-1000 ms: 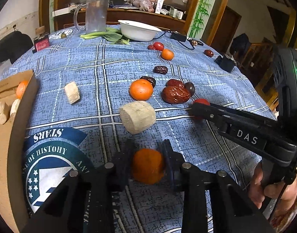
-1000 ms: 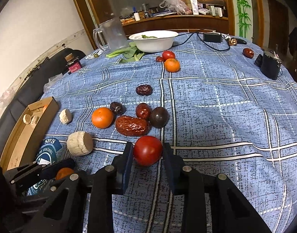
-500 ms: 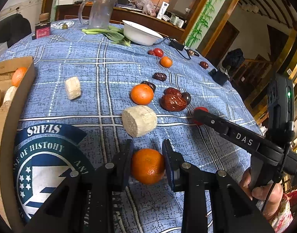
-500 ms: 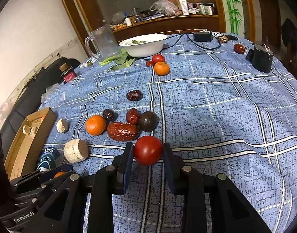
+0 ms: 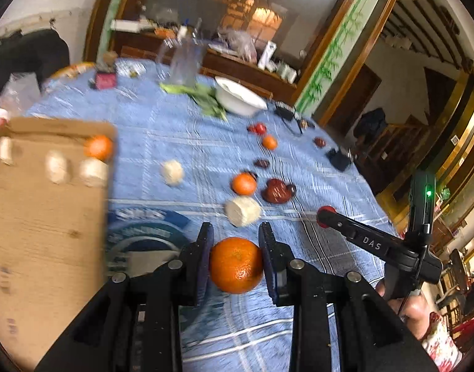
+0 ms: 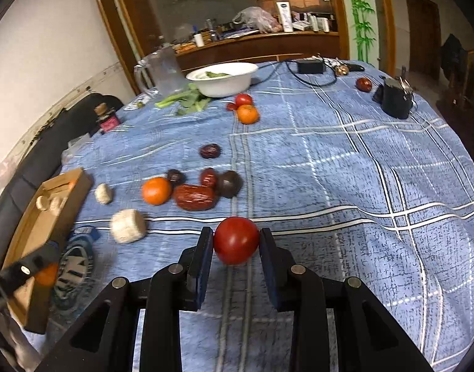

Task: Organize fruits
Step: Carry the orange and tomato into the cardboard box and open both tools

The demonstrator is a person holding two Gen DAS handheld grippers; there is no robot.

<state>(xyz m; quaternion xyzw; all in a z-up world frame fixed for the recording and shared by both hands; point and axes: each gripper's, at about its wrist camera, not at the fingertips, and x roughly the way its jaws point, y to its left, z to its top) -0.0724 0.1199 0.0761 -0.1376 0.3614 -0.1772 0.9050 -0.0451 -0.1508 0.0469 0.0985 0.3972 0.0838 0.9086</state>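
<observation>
Left wrist view: we note left gripper [image 5: 235, 255] fingers clamping orange [image 5: 236, 265]; right gripper [image 6: 236, 249] fingers clamping tomato [image 6: 236, 239]. Cardboard box [image 5: 35, 217] at desk [image 6: 361, 170] edge holds few items; most fruit unsorted.

White capitals "DAS" [image 5: 372, 243] can be read on the black finger of the right gripper [image 5: 325, 217], which reaches in from the right of the left wrist view. A round blue-and-white emblem [image 5: 144, 241] is printed on the cloth left of centre in that view, but its lettering is blurred past reading. The same emblem [image 6: 76, 266] shows at the lower left of the right wrist view, its white letters also illegible.
</observation>
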